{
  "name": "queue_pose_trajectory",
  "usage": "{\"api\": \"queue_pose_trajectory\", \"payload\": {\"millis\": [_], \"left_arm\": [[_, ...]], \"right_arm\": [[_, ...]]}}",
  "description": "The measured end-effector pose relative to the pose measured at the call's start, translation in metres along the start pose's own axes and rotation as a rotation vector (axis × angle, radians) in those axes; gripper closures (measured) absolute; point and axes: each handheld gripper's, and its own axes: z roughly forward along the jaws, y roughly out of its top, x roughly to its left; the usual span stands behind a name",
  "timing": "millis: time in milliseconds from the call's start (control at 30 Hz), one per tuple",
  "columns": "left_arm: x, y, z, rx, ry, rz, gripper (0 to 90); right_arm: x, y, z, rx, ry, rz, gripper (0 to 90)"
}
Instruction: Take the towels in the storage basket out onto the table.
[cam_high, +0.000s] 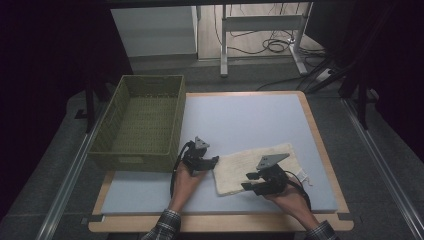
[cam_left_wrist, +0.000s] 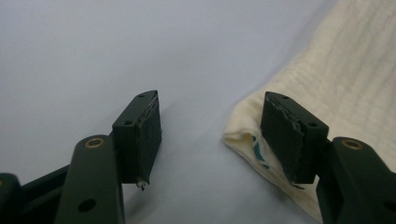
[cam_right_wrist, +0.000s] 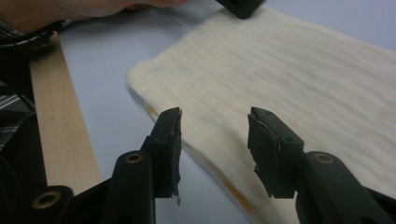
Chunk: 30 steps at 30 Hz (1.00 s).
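The cream towel (cam_high: 255, 166) lies folded flat on the pale blue mat (cam_high: 250, 120), toward the near right part of it, well apart from the green woven basket (cam_high: 140, 122) that stands at the mat's left edge. That mat covers the wooden table (cam_high: 322, 150), whose light rim shows along the sides (the largest things come first here). The left gripper (cam_high: 214, 161) rests at the towel's left corner, its jaws spread and not pressing: in the left gripper view the corner of the towel (cam_left_wrist: 336, 84) sits against the right-hand jaw, with bare mat between the two. The right gripper (cam_high: 250, 181) hangs over the towel's near edge, jaws apart on either side of the fold (cam_right_wrist: 219, 158), gripping nothing.
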Motion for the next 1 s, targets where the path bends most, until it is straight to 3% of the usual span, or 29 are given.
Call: {"api": "queue_pose_trajectory", "payload": {"millis": [233,500,667,767,867,1000], "left_arm": [[0.001,0.000,-0.001,0.007,0.001,0.007,38.3],[0.001,0.000,-0.001,0.008,0.000,0.010,38.4],[0.001,0.000,-0.001,0.007,0.001,0.008,38.4],[0.001,0.000,-0.001,0.007,0.000,0.009,38.4],[0.001,0.000,-0.001,0.008,0.001,0.009,38.4],[-0.001,0.000,-0.001,0.009,0.011,0.015,39.8]], "right_arm": [[0.020,0.013,0.029,0.027,0.067,-0.037,59.3],[0.037,0.024,0.052,0.035,0.097,-0.071,58.0],[0.044,0.027,0.061,0.048,0.083,-0.095,57.7],[0.049,0.027,0.066,0.072,0.048,-0.120,58.6],[0.053,0.026,0.066,0.076,-0.021,-0.169,70.4],[0.054,0.025,0.065,0.076,-0.053,-0.176,82.6]]}}
